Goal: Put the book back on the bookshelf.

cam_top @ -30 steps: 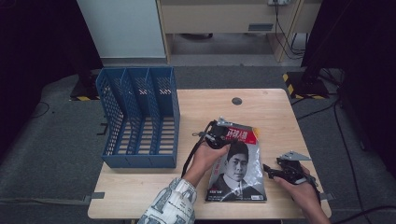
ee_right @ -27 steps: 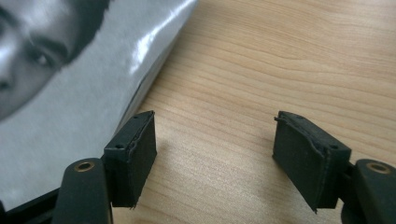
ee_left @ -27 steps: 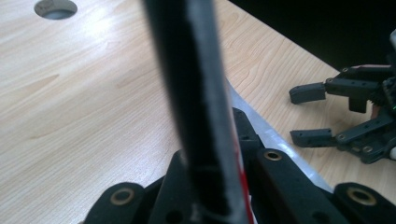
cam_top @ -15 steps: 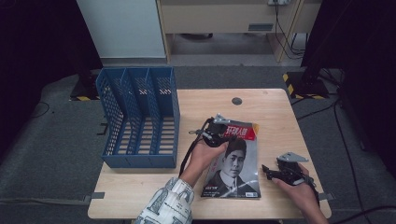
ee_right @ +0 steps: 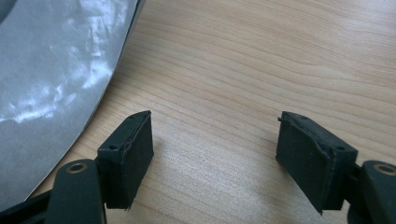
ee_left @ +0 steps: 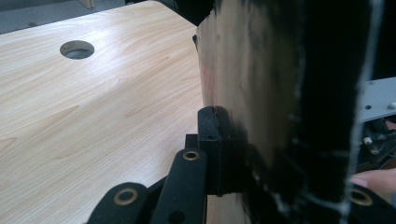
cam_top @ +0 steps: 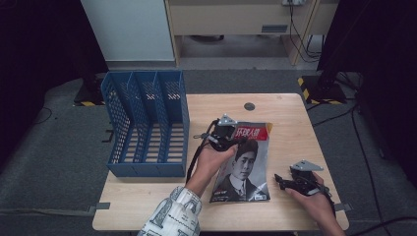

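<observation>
A magazine (cam_top: 248, 167) with a portrait cover and a red title band lies on the wooden table (cam_top: 285, 110), its left edge raised. My left gripper (cam_top: 235, 139) is shut on that edge near the top. In the left gripper view the magazine (ee_left: 261, 84) stands edge-on between the jaws of the left gripper (ee_left: 233, 140). My right gripper (cam_top: 280, 180) rests open on the table just right of the magazine's lower corner. The right gripper view has the glossy magazine (ee_right: 51, 70) at left and bare wood between the open right gripper (ee_right: 215, 149).
A blue three-slot file rack (cam_top: 147, 123) lies on the table's left side, slots open upward. A round cable hole (cam_top: 249, 106) sits near the table's far edge, also seen as the cable hole (ee_left: 77, 49). Dark floor surrounds the table.
The left gripper has drawn the magazine slightly to the left, with its left edge lifting. The right gripper has hardly moved.
</observation>
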{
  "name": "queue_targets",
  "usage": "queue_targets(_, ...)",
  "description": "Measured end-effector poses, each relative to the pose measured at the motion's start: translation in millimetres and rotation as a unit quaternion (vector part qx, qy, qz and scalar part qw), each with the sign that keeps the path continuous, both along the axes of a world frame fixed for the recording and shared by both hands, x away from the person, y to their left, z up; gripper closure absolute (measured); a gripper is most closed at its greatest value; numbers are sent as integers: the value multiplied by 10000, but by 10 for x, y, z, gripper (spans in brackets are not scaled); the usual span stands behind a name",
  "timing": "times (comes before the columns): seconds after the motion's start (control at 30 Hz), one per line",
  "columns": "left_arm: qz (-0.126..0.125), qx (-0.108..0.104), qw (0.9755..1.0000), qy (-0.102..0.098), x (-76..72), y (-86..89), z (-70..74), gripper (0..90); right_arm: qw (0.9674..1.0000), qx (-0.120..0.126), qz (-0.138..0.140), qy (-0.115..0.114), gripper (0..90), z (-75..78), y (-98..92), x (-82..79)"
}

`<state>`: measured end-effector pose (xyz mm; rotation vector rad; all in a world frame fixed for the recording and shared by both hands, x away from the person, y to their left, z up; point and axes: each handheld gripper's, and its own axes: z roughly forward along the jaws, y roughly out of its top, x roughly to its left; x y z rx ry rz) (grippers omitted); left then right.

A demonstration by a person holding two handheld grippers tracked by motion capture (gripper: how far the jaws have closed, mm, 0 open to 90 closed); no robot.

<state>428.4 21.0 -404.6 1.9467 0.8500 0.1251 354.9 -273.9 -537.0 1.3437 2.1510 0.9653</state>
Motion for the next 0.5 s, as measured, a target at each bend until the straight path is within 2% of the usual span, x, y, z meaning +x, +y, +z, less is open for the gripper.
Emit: queue_targets(0.5,125,-200,9997,-26,64,108,141,866,10000,-9,29,-23,275,-2,7,7)
